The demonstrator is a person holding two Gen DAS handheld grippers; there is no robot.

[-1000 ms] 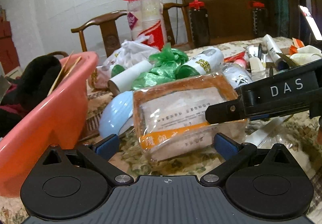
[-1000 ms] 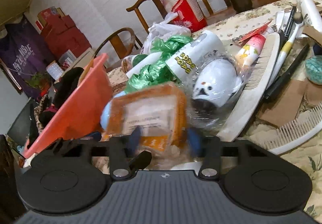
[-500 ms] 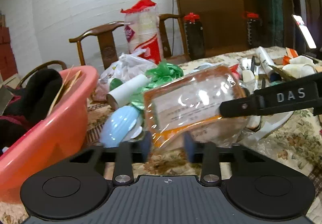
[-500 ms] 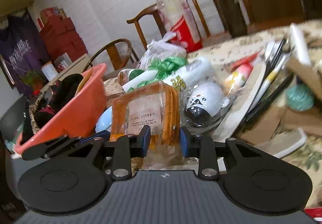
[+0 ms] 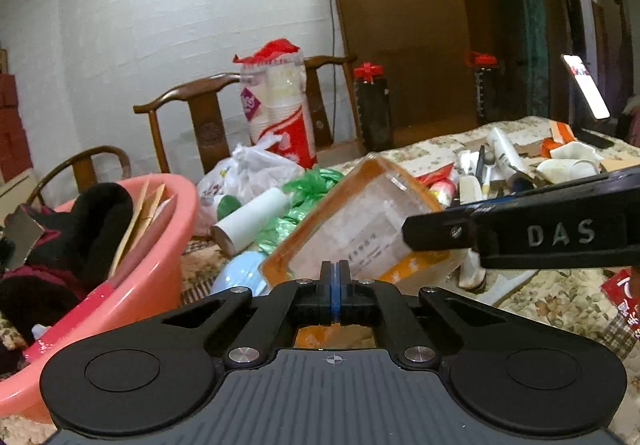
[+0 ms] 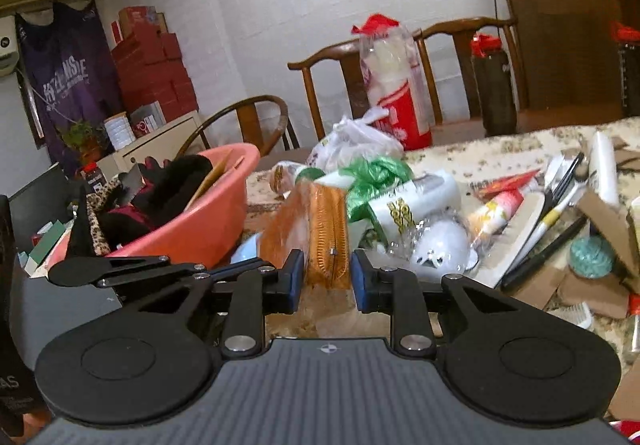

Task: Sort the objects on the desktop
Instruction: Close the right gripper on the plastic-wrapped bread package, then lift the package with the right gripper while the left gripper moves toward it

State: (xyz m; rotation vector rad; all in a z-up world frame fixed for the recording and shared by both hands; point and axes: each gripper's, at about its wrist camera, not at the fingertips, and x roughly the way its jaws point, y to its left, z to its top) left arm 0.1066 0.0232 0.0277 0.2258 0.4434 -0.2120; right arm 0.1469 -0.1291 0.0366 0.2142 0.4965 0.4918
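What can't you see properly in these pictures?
- Left wrist view: the left gripper hides the orange pouch's bottom edge, so its grip can't be confirmed.
- Same view: the pouch label's print is too small to read.
- Right wrist view: black clothes hide the bottom of the pink basin.
- Right wrist view: the pouch is blurred.

The table (image 5: 560,301) is covered by a floral cloth. A pink basin (image 5: 132,277) is set at its left end. A green plastic bag (image 6: 374,173), a white tube (image 5: 256,223), a light-blue bowl (image 5: 240,273), a white comb (image 6: 524,229) and cardboard pieces (image 6: 560,285) are laid among the clutter to the right.
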